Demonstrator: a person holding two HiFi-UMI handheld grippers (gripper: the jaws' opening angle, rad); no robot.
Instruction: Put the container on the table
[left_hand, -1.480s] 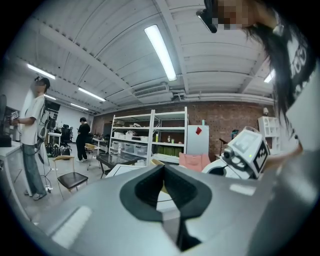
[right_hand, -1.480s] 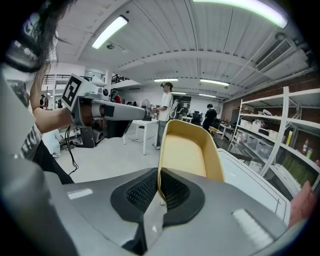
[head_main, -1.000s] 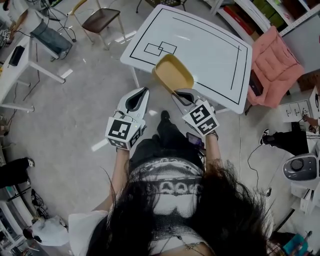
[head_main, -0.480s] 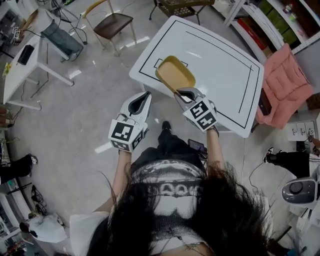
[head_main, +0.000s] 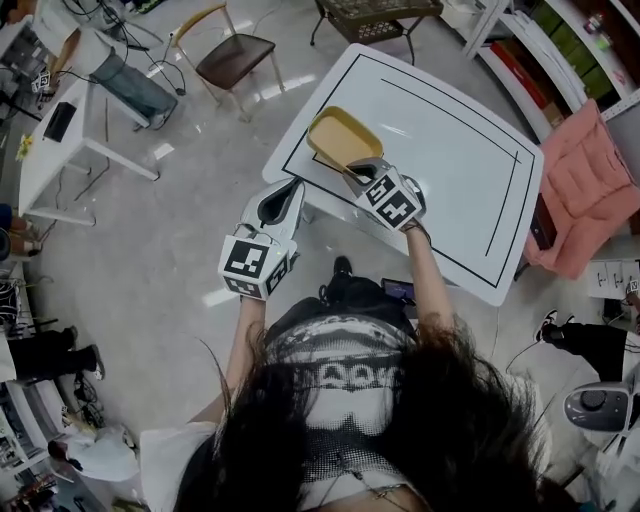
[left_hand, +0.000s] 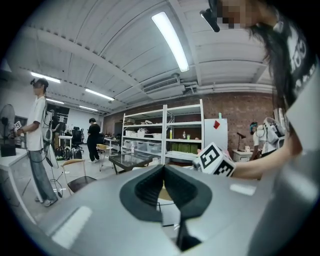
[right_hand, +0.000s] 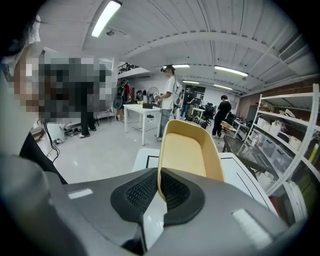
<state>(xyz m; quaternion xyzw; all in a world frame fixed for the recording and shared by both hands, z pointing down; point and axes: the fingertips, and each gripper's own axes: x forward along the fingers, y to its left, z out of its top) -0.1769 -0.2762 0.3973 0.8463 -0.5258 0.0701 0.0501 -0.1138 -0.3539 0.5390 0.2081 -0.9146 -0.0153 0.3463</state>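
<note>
The oblong tan container is held open side up over the left corner of the white table. Its long axis runs straight away from the right gripper, whose jaws are clamped on the near end of its rim. The left gripper hangs beside the table edge, its jaws closed together on nothing.

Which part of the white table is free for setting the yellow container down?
Nearly all the table is bare: the whole stretch inside the black outline, from the container in the right gripper across to the edge by the pink cushion. Only that corner is crowded.
</note>
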